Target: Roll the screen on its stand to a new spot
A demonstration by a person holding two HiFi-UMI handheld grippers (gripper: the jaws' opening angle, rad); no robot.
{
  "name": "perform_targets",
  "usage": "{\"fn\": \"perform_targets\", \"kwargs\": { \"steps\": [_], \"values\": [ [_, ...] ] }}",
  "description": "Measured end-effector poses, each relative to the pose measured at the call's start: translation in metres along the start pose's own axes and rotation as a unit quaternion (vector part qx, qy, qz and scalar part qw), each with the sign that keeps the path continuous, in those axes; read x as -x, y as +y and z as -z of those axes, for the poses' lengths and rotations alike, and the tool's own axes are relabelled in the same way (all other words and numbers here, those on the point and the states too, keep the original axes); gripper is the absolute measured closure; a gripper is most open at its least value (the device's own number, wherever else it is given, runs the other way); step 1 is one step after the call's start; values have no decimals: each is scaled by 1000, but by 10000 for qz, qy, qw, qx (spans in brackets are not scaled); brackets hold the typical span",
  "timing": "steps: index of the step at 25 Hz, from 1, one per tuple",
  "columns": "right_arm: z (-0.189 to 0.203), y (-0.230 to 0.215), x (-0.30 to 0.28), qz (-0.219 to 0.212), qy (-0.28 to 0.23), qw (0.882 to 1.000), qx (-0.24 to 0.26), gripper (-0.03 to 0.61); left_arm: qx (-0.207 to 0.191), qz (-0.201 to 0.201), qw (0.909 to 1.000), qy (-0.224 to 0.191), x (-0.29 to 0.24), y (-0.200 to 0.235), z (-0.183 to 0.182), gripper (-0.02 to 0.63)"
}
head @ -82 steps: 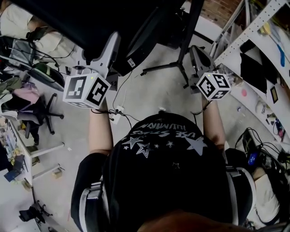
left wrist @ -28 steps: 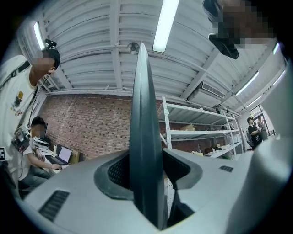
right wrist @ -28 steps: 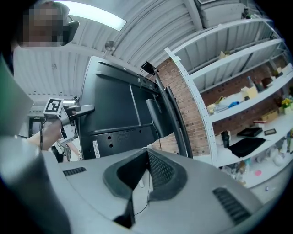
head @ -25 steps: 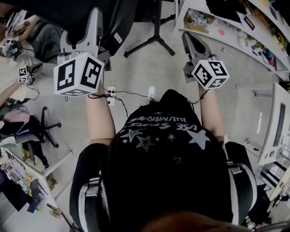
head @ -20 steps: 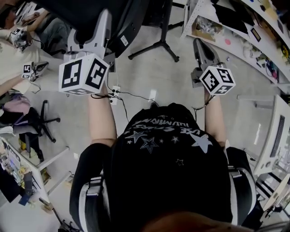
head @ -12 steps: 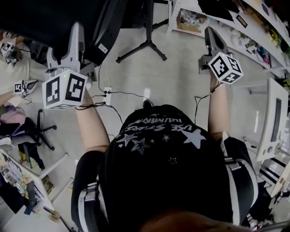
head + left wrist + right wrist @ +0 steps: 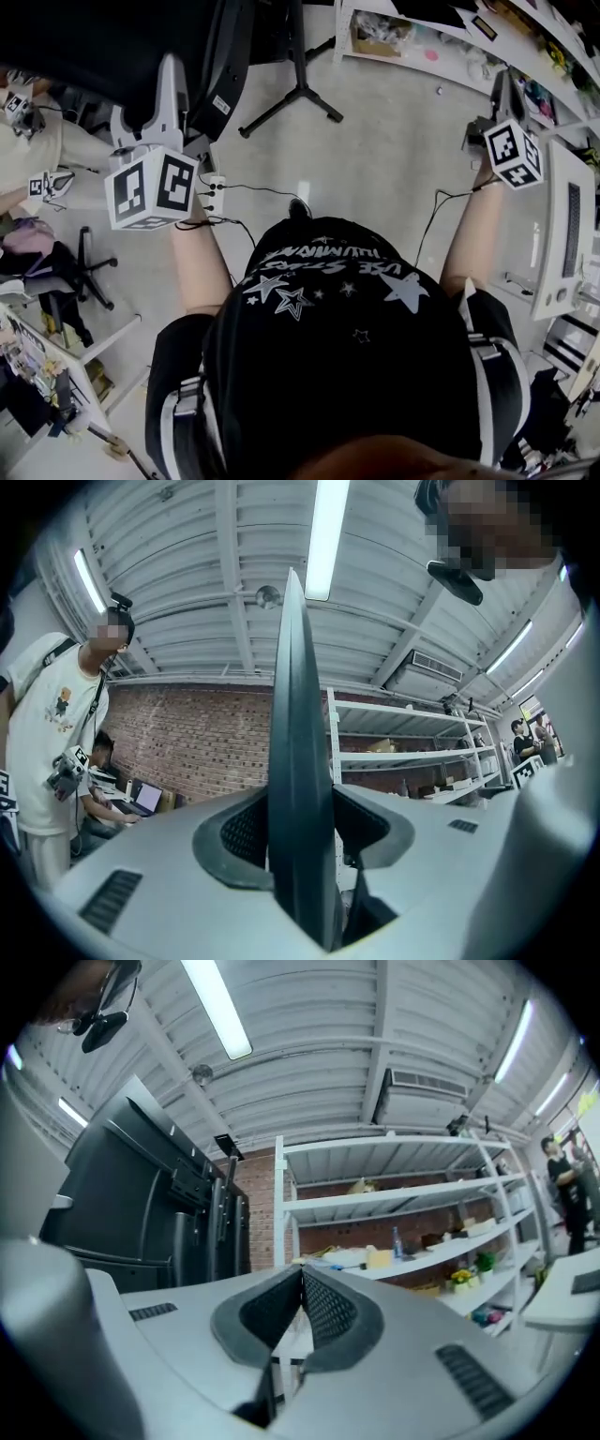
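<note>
The right gripper (image 7: 499, 94) has swung from near the middle of the view out to the right edge, beside the white shelves (image 7: 441, 37) and well apart from the screen (image 7: 103, 42). The screen now fills less of the top edge, drawn back into the top left corner, and the stand (image 7: 298, 56) has shifted left. The shelves have come round to the top right corner.
</note>
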State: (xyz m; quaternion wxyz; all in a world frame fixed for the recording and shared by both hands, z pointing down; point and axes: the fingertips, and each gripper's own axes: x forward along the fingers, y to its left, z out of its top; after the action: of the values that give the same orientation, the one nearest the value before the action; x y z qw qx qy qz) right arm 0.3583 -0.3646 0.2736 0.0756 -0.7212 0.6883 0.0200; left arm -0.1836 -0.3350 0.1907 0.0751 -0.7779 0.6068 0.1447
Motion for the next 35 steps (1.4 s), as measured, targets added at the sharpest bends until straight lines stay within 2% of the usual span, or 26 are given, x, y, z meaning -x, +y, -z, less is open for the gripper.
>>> {"fn": "perform_targets", "kwargs": {
  "steps": [3,6,10,12,14,18,22,26,30,35],
  "values": [
    [-18,-55,32,501,-159,9986,60,571,14,-26,10000,-16,7,-12,-1,402],
    [-22,-93,63,773,-225,9967,16,571,7,-71,10000,-34,13,-23,-2,403],
    [-26,-109,99,987,-132,9950,82,571,27,-106,9999,-65,22,-39,-3,405],
    [-19,-107,108,868,-97,9962,-28,571,30,-92,9999,-90,26,-49,-4,405],
    [-8,-91,113,628,29,9980,-92,571,36,-80,9999,-105,29,-58,-4,405],
    [26,-30,118,-117,423,9987,-265,571,30,-39,9999,-121,39,-75,-4,405],
    [56,37,124,-835,710,9925,-542,571,41,41,9999,-155,44,-86,-6,405],
    [67,101,138,-1441,890,9840,-557,571,124,59,9998,-165,51,-76,-7,405],
    [72,147,147,-1796,1024,9768,-565,571,144,120,9997,-180,54,-72,-9,407],
    [71,191,159,-1996,1099,9720,-575,571,147,179,9996,-138,64,-65,-14,410]
  ]
}}
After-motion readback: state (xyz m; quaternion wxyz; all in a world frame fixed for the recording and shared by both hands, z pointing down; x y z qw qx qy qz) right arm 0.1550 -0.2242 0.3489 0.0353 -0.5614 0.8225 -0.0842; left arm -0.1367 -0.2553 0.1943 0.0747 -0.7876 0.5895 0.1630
